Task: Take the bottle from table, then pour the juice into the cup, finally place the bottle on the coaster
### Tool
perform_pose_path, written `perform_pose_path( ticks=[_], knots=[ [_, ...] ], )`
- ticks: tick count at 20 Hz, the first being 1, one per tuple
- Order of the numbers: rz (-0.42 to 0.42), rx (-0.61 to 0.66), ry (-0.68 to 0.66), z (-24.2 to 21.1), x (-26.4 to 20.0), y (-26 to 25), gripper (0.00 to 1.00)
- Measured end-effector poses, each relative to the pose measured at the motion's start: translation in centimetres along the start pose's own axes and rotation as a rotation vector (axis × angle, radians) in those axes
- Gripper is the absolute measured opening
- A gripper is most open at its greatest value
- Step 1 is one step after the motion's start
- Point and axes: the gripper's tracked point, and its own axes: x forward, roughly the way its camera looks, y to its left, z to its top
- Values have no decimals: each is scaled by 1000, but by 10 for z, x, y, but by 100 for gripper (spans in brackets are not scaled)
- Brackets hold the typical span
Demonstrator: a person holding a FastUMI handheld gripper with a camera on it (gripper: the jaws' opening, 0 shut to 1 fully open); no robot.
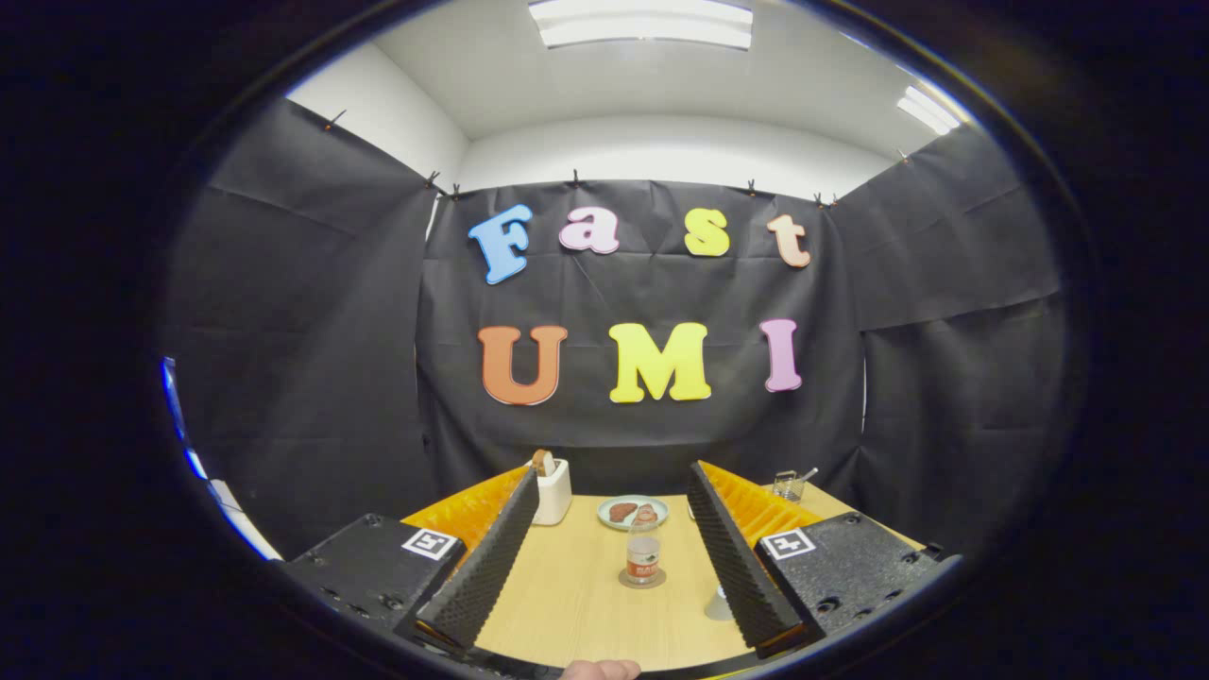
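With the small clear plastic bottle (643, 553) standing on its round coaster (642, 578), the gripper (609, 552) hangs wide open and empty above the wooden table (567, 604); the task looks finished.

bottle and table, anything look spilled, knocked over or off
Nothing stands out. The bottle stands upright on the coaster, between the open gripper fingers and ahead of them. The plate beyond it sits flat, and no spill shows on the table.
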Motion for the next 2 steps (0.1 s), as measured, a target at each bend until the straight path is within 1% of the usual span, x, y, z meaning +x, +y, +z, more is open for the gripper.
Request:
perform_pose_path(
  ticks=[2],
  knots=[
    [3,2,5,-2,1,1,100]
  ],
)
